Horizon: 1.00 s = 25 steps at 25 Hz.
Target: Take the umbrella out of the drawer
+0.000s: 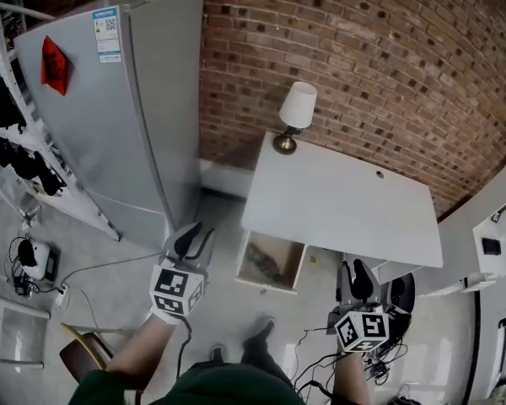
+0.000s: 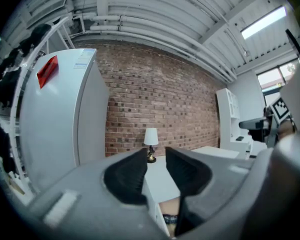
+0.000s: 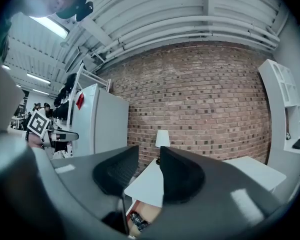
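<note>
Evidently the approach is in hand and nothing has yet been reached for.

From the head view, the drawer [image 1: 268, 287] is seen pulled open under the desk [image 1: 346, 201], at lower centre of the frame. The umbrella [image 1: 264, 262] is seen lying inside it as a dark folded bundle. The left gripper [image 1: 196, 236] is held left of the drawer, clear of it. The right gripper [image 1: 358, 277] is held at lower right, by the desk's near edge. A lamp [image 1: 297, 108] stands on the desk's corner towards the top of the frame, and a fridge [image 1: 110, 108] fills the upper left.

In the left gripper view, the jaws of the left gripper [image 2: 156, 159] are seen parted by a narrow gap with nothing between them. The lamp [image 2: 150, 138] is framed just above that gap, and a patterned bit of the umbrella [image 2: 171, 219] is glimpsed in the drawer at bottom centre.

In the right gripper view, the right gripper [image 3: 149, 156] is likewise seen parted and empty. The umbrella [image 3: 139, 220] shows low in the frame, under the desk's edge.

Next, it is judged, one gripper must be lowered and tipped into the drawer. Its jaws would need to be set across the umbrella's body before they are closed.
</note>
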Available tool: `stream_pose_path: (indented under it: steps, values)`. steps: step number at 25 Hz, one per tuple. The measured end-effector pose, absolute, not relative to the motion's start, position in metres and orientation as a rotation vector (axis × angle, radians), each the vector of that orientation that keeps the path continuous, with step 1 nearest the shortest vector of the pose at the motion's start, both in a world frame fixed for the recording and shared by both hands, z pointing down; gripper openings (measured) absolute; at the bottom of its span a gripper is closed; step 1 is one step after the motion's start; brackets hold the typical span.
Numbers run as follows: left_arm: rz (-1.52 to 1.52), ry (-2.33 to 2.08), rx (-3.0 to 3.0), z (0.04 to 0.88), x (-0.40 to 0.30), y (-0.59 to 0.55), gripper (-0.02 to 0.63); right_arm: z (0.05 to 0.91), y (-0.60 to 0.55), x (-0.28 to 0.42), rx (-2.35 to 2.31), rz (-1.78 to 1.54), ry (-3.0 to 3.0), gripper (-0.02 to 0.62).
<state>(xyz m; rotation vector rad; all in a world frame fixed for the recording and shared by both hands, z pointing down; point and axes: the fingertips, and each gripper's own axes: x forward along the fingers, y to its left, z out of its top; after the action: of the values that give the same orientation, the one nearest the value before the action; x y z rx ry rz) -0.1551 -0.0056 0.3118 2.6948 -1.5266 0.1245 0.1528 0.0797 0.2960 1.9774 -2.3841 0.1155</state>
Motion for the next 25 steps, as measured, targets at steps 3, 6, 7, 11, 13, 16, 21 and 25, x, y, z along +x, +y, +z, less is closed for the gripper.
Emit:
stream_pose_path:
  steps: [3,6,7,11,13,16,21,25]
  values:
    - [0.148,-1.575,2.675,0.313,-0.152,-0.024,0.114,0.304,0.051,0.159,1.937,0.131,-2.423,0.117]
    - [0.188,-1.621,2.644,0.318,-0.143,-0.045,0.114,0.317,0.020,0.166,1.877,0.182,-2.474,0.117]
    - [0.202,-1.635,2.633,0.320,-0.139,-0.053,0.114,0.323,0.009,0.168,1.849,0.208,-2.494,0.117]
    - [0.260,-1.677,2.600,0.330,-0.115,-0.084,0.109,0.348,-0.035,0.178,1.748,0.294,-2.554,0.117]
    - [0.286,-1.686,2.580,0.337,-0.102,-0.100,0.109,0.360,-0.055,0.186,1.711,0.331,-2.570,0.117]
    - [0.324,-1.692,2.542,0.350,-0.085,-0.121,0.109,0.379,-0.082,0.195,1.650,0.382,-2.579,0.117]
    - [0.376,-1.709,2.473,0.375,-0.071,-0.147,0.112,0.408,-0.119,0.202,1.566,0.444,-2.584,0.117]
    - [0.355,-1.719,2.417,0.389,-0.069,-0.160,0.120,0.422,-0.142,0.208,1.526,0.459,-2.584,0.117]
